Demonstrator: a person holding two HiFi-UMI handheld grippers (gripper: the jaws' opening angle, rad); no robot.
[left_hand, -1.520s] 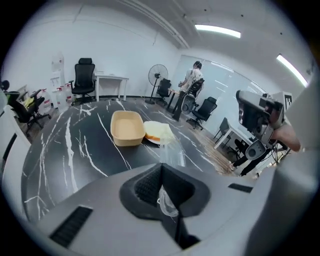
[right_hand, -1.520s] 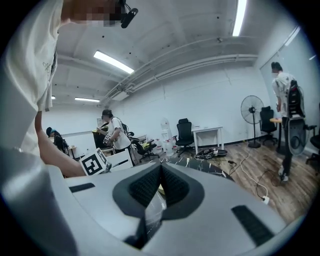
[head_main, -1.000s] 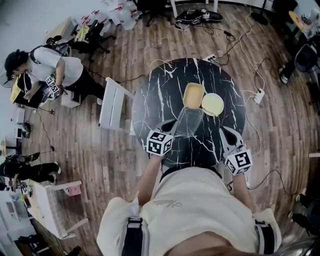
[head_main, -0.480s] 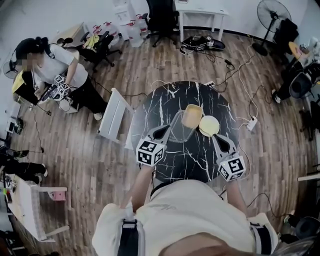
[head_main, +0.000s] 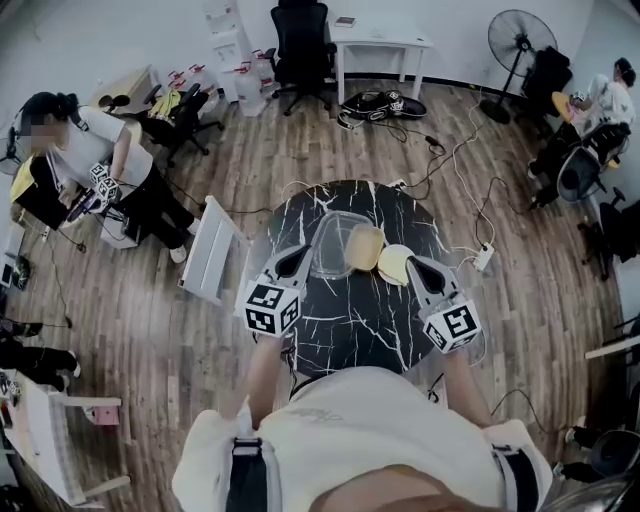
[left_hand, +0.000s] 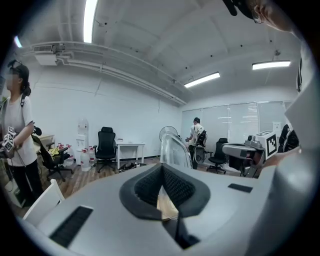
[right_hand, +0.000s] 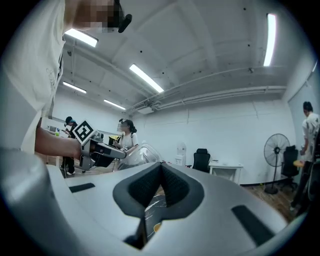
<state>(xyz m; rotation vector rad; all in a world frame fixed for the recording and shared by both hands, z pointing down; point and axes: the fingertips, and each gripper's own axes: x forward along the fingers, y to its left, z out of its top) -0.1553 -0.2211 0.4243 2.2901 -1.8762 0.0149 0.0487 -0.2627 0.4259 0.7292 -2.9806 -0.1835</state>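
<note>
The left gripper (head_main: 300, 258) has its fingers clenched on one edge of a clear, rounded-rectangular plastic container (head_main: 332, 245), held up off the round black marble-patterned table (head_main: 350, 320). From the head view it overlaps the left side of a beige plastic tub (head_main: 366, 246). Just right of the tub lies a pale yellow round plate (head_main: 393, 263). The right gripper (head_main: 414, 268) hangs near the plate with its fingers together on nothing. This reads as a one-sided carry, and any further move calls for keeping the container steady and clear of the tub.
</note>
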